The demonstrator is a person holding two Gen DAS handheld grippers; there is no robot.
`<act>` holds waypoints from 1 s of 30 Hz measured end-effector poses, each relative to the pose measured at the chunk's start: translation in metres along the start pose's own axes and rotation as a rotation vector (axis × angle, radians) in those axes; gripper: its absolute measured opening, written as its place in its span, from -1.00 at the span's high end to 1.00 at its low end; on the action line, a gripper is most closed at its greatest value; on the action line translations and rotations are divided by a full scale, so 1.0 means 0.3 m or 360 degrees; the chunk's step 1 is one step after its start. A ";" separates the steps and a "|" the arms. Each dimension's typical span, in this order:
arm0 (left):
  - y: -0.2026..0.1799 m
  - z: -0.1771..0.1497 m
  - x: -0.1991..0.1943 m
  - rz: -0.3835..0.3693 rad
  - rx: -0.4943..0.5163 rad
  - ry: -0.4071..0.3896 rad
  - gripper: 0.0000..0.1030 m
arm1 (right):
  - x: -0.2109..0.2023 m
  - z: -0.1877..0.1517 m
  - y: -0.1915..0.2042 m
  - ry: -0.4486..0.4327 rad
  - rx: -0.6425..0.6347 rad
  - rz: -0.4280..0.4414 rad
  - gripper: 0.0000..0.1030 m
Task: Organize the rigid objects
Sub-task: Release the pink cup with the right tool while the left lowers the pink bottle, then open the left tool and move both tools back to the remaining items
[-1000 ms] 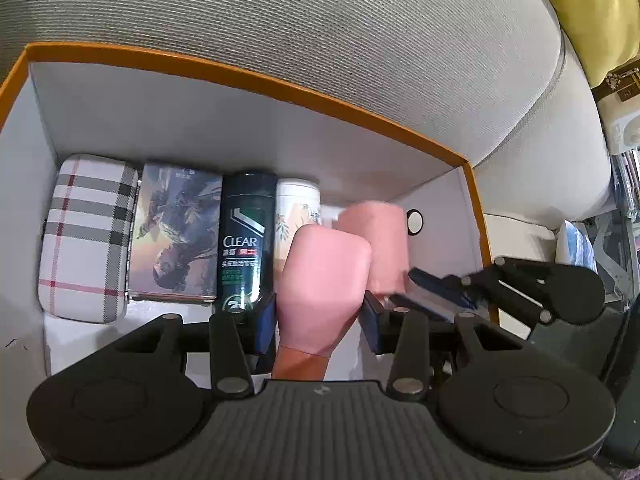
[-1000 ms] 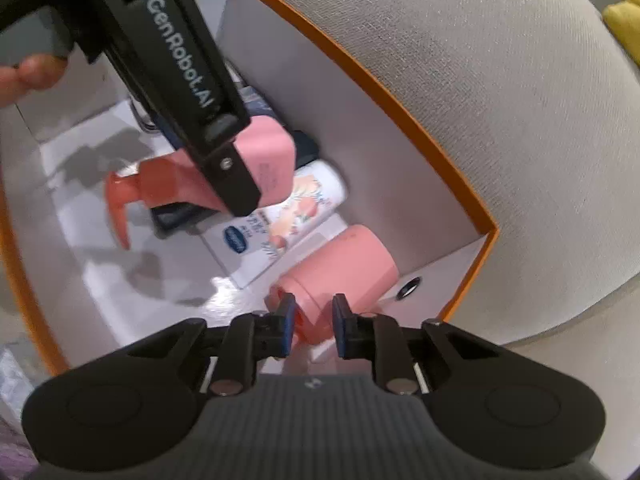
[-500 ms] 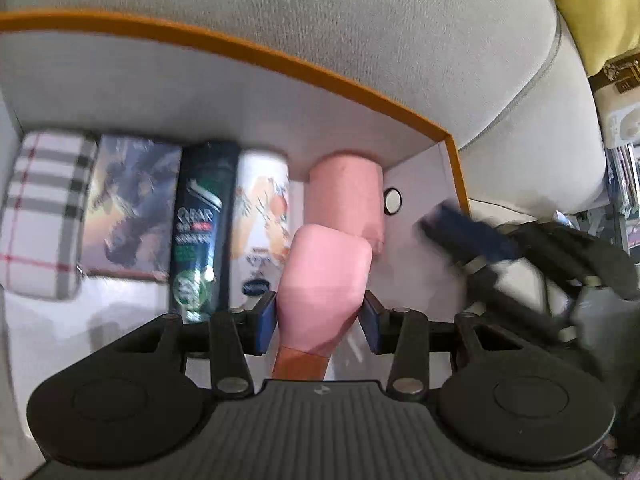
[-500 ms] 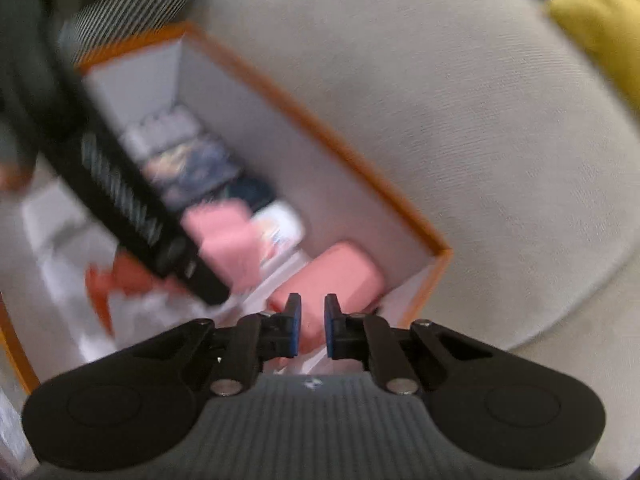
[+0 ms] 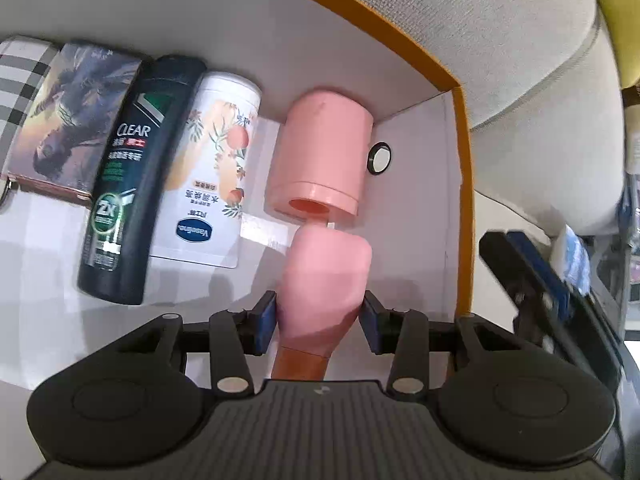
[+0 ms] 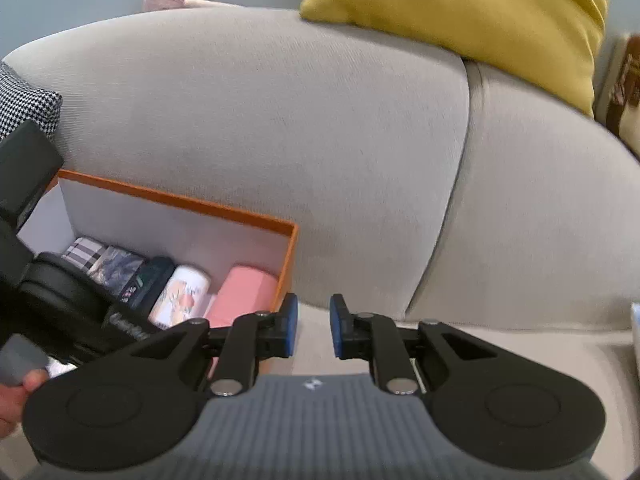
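Your left gripper (image 5: 319, 322) clasps a pink pump bottle (image 5: 325, 280) inside the orange-rimmed box (image 5: 460, 128), its base just in front of the pink cylindrical container (image 5: 325, 156) lying in the box's right corner. To the left of that container, a white Vaseline bottle (image 5: 212, 172), a dark Clear shampoo bottle (image 5: 132, 184), a printed card box (image 5: 68, 112) and a plaid case (image 5: 20, 72) lie side by side along the back wall. Your right gripper (image 6: 313, 331) hovers outside the box before the grey sofa (image 6: 320, 140), fingers slightly parted around nothing.

Bright, soft shadows, fisheye-warped edges
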State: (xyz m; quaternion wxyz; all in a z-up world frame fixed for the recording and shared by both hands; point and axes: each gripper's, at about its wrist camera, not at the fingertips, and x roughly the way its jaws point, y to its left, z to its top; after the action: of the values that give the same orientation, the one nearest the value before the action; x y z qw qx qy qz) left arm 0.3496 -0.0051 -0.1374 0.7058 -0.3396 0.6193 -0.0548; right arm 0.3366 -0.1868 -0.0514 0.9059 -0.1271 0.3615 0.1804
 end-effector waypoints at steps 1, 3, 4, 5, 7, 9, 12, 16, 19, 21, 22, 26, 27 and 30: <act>-0.007 -0.001 0.011 0.0016 -0.0014 0.0001 0.04 | 0.002 -0.005 0.002 0.0006 -0.0004 0.0014 0.66; -0.024 -0.007 0.032 0.0041 -0.0018 0.0012 0.04 | 0.010 -0.016 0.006 0.0012 -0.0008 0.0026 0.66; -0.039 -0.009 0.054 0.0046 -0.0028 0.0020 0.04 | 0.007 -0.019 0.005 0.0014 -0.0007 0.0024 0.66; -0.042 -0.013 0.067 0.0047 -0.0041 0.0026 0.00 | 0.004 -0.022 0.002 0.0017 -0.0002 0.0019 0.63; -0.046 -0.020 0.082 0.0044 -0.0056 0.0032 -0.03 | -0.007 -0.039 -0.010 0.0019 0.0011 0.0015 0.60; -0.052 -0.032 0.082 0.0007 -0.0043 0.0035 -0.04 | -0.013 -0.045 -0.019 0.0021 0.0017 0.0020 0.59; -0.061 -0.036 0.064 -0.0006 0.0015 0.0025 -0.02 | -0.014 -0.052 -0.029 0.0029 0.0020 0.0017 0.58; -0.075 -0.034 0.048 0.0027 0.0097 0.0005 0.33 | -0.017 -0.062 -0.041 0.0036 0.0033 0.0015 0.58; -0.090 -0.019 0.060 0.0036 0.0123 -0.0005 0.41 | -0.023 -0.067 -0.039 0.0039 0.0041 0.0027 0.58; -0.094 -0.007 0.060 0.0033 0.0142 -0.0007 0.46 | -0.024 -0.067 -0.039 0.0046 0.0042 0.0037 0.58; -0.096 -0.011 0.064 0.0022 0.0145 -0.0008 0.48 | -0.023 -0.066 -0.039 0.0051 0.0043 0.0042 0.58; -0.095 -0.011 0.060 0.0011 0.0159 -0.0011 0.50 | -0.023 -0.066 -0.038 0.0067 0.0039 0.0065 0.58; -0.097 -0.013 0.062 0.0012 0.0157 -0.0011 0.50 | -0.024 -0.066 -0.036 0.0069 0.0033 0.0065 0.58; -0.055 -0.024 0.034 0.0009 0.0164 0.0001 0.50 | -0.029 -0.069 -0.032 0.0075 0.0028 0.0062 0.58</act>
State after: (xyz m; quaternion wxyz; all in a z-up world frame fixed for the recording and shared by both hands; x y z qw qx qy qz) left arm 0.3510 -0.0258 -0.1368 0.7222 -0.3011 0.6169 -0.0848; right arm 0.3221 -0.2050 -0.0591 0.8945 -0.1163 0.3868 0.1916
